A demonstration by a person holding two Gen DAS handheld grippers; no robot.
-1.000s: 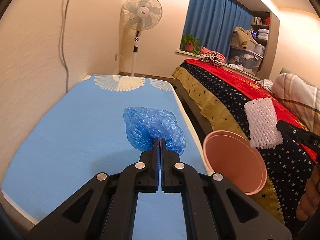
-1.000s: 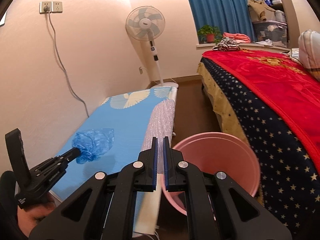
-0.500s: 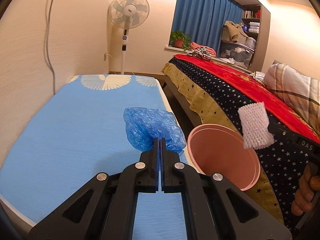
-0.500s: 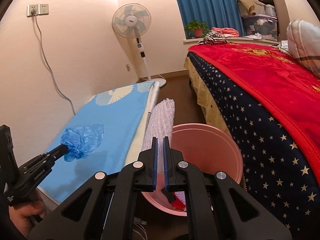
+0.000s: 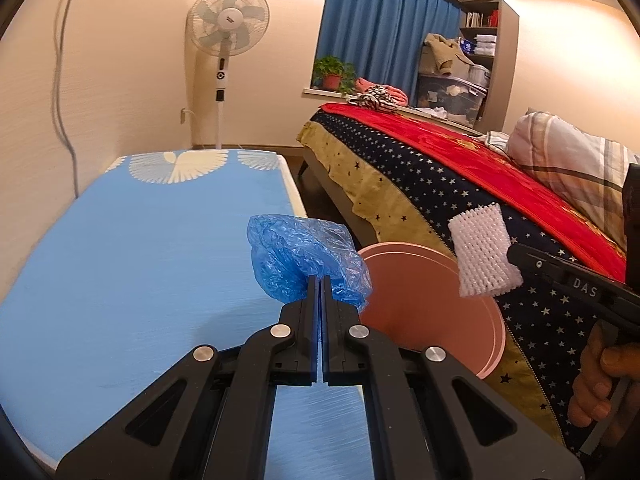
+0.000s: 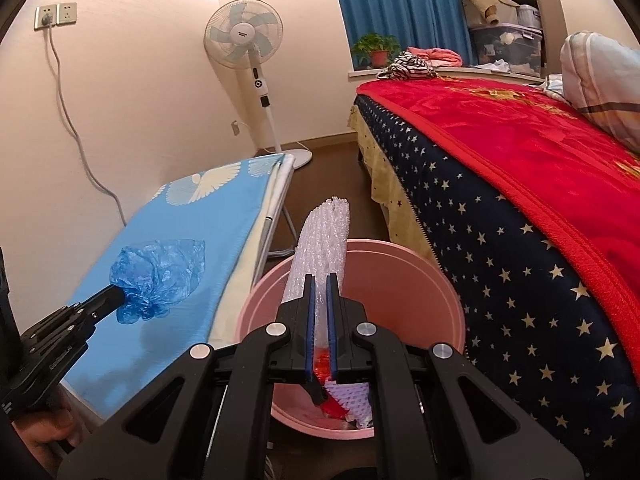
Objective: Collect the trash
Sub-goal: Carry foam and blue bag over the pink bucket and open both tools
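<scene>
Holding bubble wrap (image 6: 320, 252) over the pink bin (image 6: 420, 276), the right gripper (image 6: 320, 280) has its fingers clamped on it. The left gripper (image 5: 319, 284) pinches a blue plastic bag (image 5: 296, 256) beside the rim. Released there, the light bag could drift onto the table (image 5: 132, 248).

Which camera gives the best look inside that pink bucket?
The right wrist view: it looks down into the pink bucket, showing red and white scraps at the bottom. The left wrist view shows only its tilted rim, partly behind the blue plastic bag.
</scene>
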